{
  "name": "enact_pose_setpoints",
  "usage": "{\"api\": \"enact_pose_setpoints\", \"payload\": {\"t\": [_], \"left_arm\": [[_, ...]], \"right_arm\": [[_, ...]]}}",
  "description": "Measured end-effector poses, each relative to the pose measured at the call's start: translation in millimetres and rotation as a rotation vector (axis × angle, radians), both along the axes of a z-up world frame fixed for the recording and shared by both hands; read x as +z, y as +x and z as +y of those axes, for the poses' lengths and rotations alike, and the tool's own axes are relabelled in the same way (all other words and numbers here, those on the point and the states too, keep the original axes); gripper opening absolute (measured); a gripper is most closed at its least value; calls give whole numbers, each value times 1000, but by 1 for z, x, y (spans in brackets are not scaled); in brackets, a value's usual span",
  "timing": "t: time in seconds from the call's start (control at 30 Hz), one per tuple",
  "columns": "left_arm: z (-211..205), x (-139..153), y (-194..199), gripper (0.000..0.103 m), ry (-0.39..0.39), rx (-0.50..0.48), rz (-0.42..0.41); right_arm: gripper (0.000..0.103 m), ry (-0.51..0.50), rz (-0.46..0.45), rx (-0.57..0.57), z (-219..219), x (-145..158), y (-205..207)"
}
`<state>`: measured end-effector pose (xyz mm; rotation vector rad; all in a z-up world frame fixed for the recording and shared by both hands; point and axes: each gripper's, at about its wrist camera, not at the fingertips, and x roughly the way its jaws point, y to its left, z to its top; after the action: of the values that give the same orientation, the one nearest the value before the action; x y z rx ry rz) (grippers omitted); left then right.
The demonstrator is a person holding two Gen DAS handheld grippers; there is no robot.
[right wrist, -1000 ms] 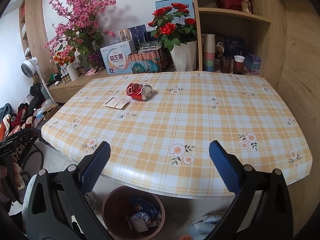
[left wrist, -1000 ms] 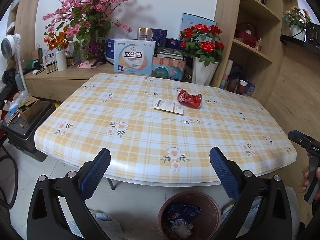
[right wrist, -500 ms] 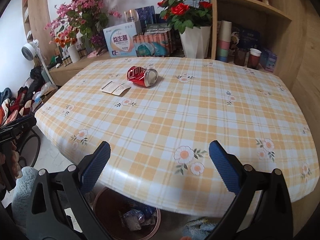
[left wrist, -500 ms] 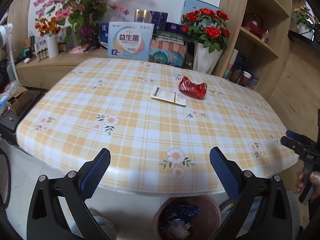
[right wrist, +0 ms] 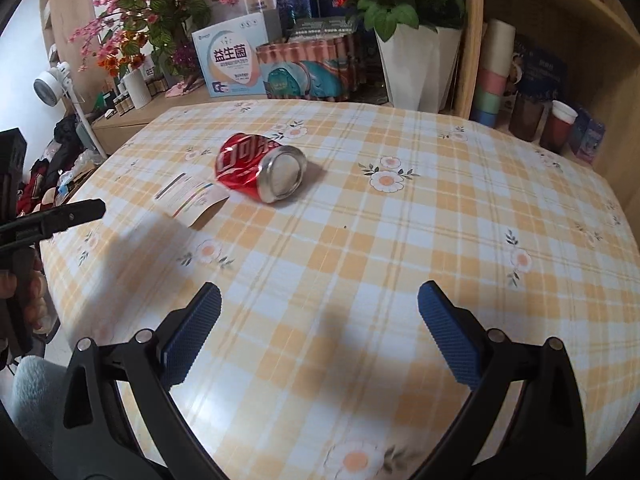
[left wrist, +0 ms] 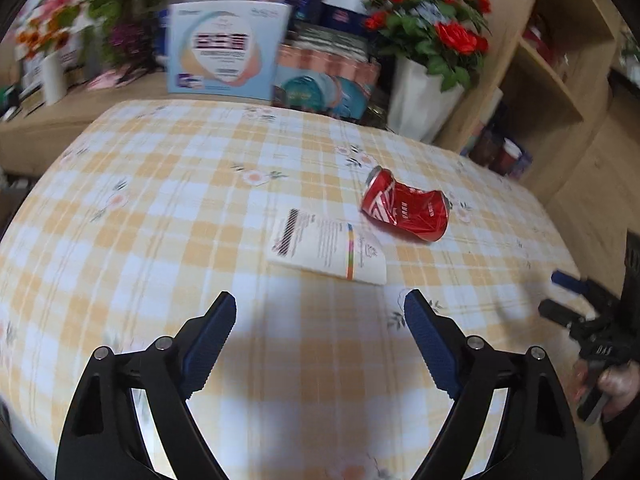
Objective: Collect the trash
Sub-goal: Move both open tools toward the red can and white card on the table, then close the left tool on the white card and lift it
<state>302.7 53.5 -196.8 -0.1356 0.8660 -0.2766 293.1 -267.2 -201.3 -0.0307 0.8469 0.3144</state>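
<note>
Both grippers' jaws stand wide and empty: from the left gripper (left wrist: 319, 322) the paper slip (left wrist: 327, 251) lies near at 12 o'clock on the worktop (left wrist: 160, 208), long axis crosswise, with the crushed can (left wrist: 404, 210), seemingly touching, beyond at 1 o'clock, leaving the right gripper (right wrist: 319, 320) farther.

crushed red can (right wrist: 260, 172) lying on checked table (right wrist: 400, 240), paper slip (right wrist: 190, 198) just left of it, right gripper (right wrist: 320, 320) spread wide nearer, empty
</note>
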Motion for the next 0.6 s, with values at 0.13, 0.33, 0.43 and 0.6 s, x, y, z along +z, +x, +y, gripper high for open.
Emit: {"api": "enact_pose_setpoints", "payload": {"t": [0.13,0.33,0.43,0.6], "left_arm": [[-9,-17,36,97,-2,-66,20],[-5,-36,82,97,-53,-74,83],[-3,-42,95,97,-51,-82,100],[6,-50,102,77,-123,-51,124]], "right_arm": [[97,28,24,-11,-1,-5,29],[97,101,61,-40,-6,-12,60],[97,82,64,-30,-1,-15,69],[97,81,42,14,10,-15,80]]}}
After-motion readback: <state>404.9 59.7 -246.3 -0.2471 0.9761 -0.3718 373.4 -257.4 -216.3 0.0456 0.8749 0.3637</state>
